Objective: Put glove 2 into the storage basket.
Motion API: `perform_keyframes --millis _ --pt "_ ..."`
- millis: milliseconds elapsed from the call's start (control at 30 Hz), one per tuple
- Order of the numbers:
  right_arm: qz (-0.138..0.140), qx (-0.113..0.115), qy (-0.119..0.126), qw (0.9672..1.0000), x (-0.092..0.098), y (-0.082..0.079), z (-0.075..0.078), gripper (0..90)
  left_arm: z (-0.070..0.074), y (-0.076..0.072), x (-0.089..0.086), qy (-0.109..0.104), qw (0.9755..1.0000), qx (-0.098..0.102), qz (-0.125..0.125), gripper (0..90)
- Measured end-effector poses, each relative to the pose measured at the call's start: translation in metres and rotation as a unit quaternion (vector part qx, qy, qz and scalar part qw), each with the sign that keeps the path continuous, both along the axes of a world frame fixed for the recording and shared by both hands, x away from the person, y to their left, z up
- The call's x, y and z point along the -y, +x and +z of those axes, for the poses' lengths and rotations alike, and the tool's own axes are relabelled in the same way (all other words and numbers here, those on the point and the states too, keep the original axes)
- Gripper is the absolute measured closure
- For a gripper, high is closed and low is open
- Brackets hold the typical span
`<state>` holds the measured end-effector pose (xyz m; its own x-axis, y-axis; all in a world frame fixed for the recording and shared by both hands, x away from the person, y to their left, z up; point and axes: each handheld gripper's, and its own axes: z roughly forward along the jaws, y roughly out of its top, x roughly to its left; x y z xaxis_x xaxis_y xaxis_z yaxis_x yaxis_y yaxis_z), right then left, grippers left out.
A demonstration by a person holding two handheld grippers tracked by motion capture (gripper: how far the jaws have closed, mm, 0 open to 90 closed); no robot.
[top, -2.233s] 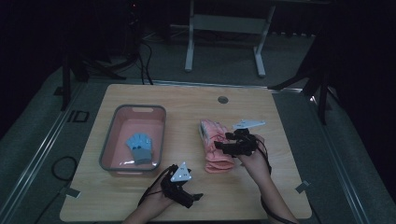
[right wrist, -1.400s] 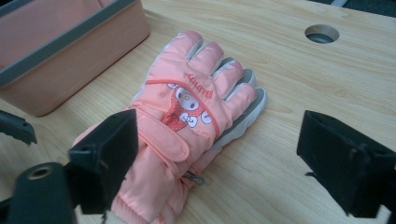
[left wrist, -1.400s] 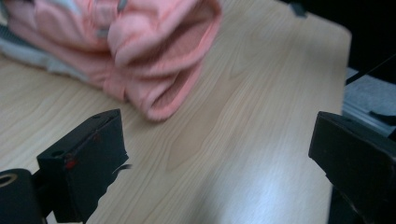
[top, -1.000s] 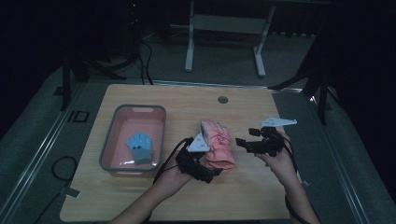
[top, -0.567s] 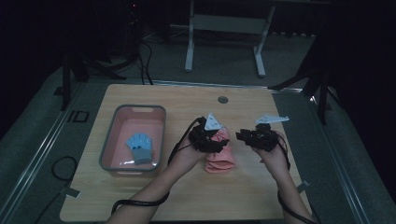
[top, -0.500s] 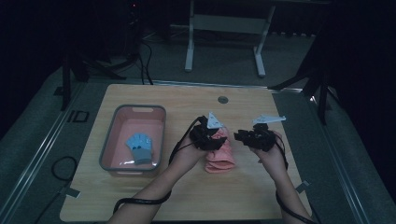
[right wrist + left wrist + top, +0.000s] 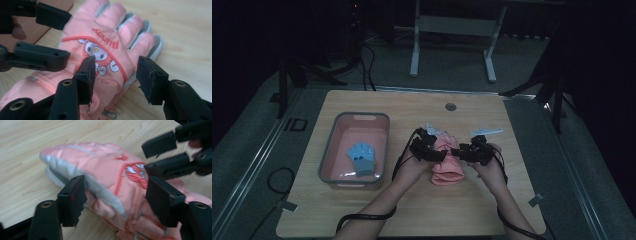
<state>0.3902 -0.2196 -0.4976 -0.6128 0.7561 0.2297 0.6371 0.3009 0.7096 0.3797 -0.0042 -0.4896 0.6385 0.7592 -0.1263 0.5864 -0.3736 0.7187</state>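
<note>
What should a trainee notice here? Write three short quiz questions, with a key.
1. True or false: the blue glove lies in the bin.
2. The left gripper and right gripper meet over: A) the pink glove B) the bin C) a bare table corner.
3. Where does the pink glove lie?
Key: 1 true; 2 A; 3 on the table, right of the bin.
</note>
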Motion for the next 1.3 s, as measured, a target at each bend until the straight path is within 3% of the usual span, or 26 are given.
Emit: perform_keyframes --millis 133,233,367,500,567,633,667,700,800,933,1133,1300 --pt "-0.013 -0.063 0.036 0.9973 0.005 0.011 -0.018 40.6 -0.019 0.007 -0.005 -0.032 0.9982 -0.051 0.008 29.2" --pt "-0.018 -0.099 0.047 0.9938 0.007 0.015 -0.027 39.0 -0.033 0.013 -0.009 -0.059 0.9941 -0.090 0.012 26.9" --pt "-0.022 -0.124 0.047 0.9909 0.007 0.018 -0.034 39.0 -0.043 0.019 -0.011 -0.081 0.9884 -0.128 0.008 26.3" --pt "-0.022 -0.149 0.052 0.9872 0.006 0.023 -0.041 39.1 -0.053 0.025 -0.012 -0.095 0.9838 -0.152 0.003 26.4" --pt "-0.023 -0.162 0.059 0.9847 0.006 0.025 -0.045 41.5 -0.057 0.028 -0.014 -0.114 0.9794 -0.166 0.000 29.0" --pt "-0.016 -0.161 0.061 0.9850 0.005 0.025 -0.046 45.2 -0.061 0.029 -0.017 -0.131 0.9755 -0.176 -0.007 32.9" --pt "-0.016 -0.161 0.060 0.9850 0.005 0.025 -0.045 48.0 -0.062 0.029 -0.018 -0.136 0.9748 -0.177 -0.009 34.8" --pt "-0.009 -0.151 0.055 0.9869 0.003 0.024 -0.044 51.3 -0.062 0.030 -0.019 -0.139 0.9737 -0.180 -0.011 37.3" --pt "-0.009 -0.129 0.051 0.9903 -0.002 0.019 -0.041 61.3 -0.058 0.028 -0.021 -0.143 0.9736 -0.177 -0.015 50.1" --pt "-0.021 -0.118 0.057 0.9911 -0.003 0.014 -0.038 68.0 -0.049 0.025 -0.018 -0.125 0.9781 -0.165 -0.020 60.9" --pt "-0.024 -0.108 0.047 0.9927 -0.005 0.008 -0.023 70.3 -0.030 0.021 -0.016 -0.099 0.9828 -0.152 -0.032 62.9" --pt "-0.025 -0.077 0.032 0.9962 -0.012 0.000 -0.002 70.7 -0.007 0.018 -0.019 -0.090 0.9858 -0.136 -0.042 63.3"
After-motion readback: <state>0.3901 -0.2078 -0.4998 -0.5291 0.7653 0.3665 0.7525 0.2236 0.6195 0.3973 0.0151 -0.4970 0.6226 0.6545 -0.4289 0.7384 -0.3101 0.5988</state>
